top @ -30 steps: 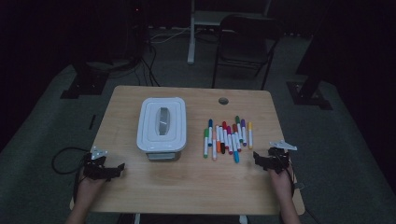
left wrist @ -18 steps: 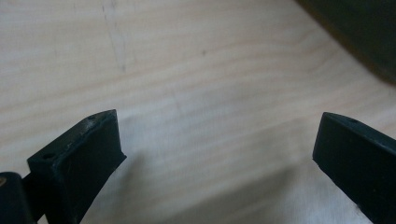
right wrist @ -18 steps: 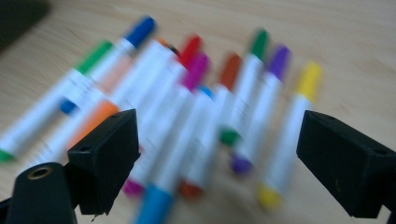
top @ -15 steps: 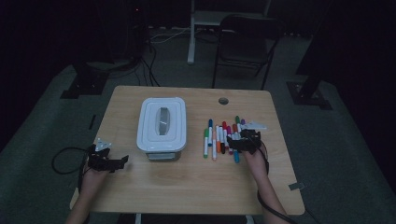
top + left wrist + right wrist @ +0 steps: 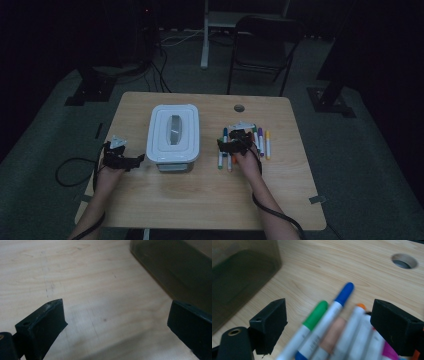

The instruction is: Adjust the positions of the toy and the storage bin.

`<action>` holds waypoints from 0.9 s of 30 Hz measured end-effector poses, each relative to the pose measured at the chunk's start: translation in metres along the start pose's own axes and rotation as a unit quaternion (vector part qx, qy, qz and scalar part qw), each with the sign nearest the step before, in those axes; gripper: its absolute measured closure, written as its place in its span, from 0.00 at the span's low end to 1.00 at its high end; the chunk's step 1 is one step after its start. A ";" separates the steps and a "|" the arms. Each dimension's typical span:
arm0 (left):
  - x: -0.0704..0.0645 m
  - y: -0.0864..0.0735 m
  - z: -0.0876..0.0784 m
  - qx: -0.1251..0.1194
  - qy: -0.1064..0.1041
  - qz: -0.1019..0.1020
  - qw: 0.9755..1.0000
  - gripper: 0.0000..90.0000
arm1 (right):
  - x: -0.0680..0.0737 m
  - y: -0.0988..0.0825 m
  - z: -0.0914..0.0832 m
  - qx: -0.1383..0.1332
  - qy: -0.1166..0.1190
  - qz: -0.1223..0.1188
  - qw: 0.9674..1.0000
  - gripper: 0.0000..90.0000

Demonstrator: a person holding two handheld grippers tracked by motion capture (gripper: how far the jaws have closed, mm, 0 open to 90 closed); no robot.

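Item: right hand-held gripper (image 5: pixel 329 322). Its jaws are standing wide apart over a row of marker pens (image 5: pixel 243 145), gripping nothing. In the right gripper view several barrels are lying between the jaws at once: the green-capped marker (image 5: pixel 313 316), the blue-capped marker (image 5: pixel 338 301) and an orange-tipped one (image 5: pixel 359 308), all blurred at close range.

Item: marker pens. They are lying side by side on the worktop (image 5: pixel 210 195), right of the white lidded box (image 5: pixel 174 134) and near the round cable hole (image 5: pixel 239 108). None is being lifted.

Item: left hand-held gripper (image 5: pixel 120 159). It is resting low near the worktop's left edge, just beside the box's near corner. Its jaws are spread wide with bare wood between them, and a dark wall of the box (image 5: pixel 175 272) is crossing the upper right of the left gripper view.

Item: white lidded box. It is sitting closed, lid on, left of centre.

Step in hand, as judged: the right hand-held gripper is reaching for one marker, the approach is nearly finished, and the grasp is not yet made.

Next move, as judged: it calls for narrowing the aim to a single barrel, probably the green-capped or blue-capped one, so that the jaws are closing across one pen and not pinching its neighbours. The box lid is needing removal, likely by the left side, before any pen is going in.
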State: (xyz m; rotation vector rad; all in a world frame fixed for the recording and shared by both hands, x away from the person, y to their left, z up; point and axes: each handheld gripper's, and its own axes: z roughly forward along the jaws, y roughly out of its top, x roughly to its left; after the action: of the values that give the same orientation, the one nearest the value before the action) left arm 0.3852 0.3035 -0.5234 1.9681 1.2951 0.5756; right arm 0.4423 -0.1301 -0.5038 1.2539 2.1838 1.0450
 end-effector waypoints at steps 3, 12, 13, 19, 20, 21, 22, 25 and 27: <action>0.003 0.005 0.006 -0.015 0.006 0.001 1.000 0.02 | 0.009 0.007 0.012 0.007 -0.003 -0.013 1.000 0.15; 0.009 0.017 0.041 -0.005 0.009 0.005 1.000 0.02 | 0.024 0.023 0.041 0.017 0.003 -0.015 1.000 0.15; 0.010 0.019 0.044 0.000 0.007 0.007 1.000 0.02 | 0.025 0.025 0.043 0.018 0.004 -0.016 1.000 0.15; 0.013 0.030 0.048 -0.015 0.015 -0.001 1.000 0.02 | 0.033 0.034 0.054 0.018 -0.002 -0.009 1.000 0.15; 0.013 0.032 0.048 -0.015 0.018 -0.001 1.000 0.02 | 0.034 0.035 0.055 0.017 0.001 -0.008 1.000 0.16; 0.013 0.035 0.048 -0.017 0.018 -0.002 1.000 0.02 | 0.035 0.036 0.056 0.016 0.004 -0.007 1.000 0.15; 0.013 0.035 0.048 -0.017 0.018 -0.002 1.000 0.02 | 0.035 0.036 0.056 0.016 0.004 -0.007 1.000 0.15; 0.010 0.045 0.050 -0.018 0.008 0.001 1.000 0.02 | 0.039 0.039 0.057 0.013 0.013 -0.005 1.000 0.15; 0.007 0.048 0.051 -0.019 0.005 0.004 1.000 0.02 | 0.041 0.040 0.057 0.010 0.019 -0.006 1.000 0.15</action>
State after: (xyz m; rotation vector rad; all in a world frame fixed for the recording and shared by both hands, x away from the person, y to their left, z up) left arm 0.4526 0.2817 -0.5208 1.9425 1.2727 0.6097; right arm 0.4807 -0.0598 -0.5082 1.2376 2.2329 1.0525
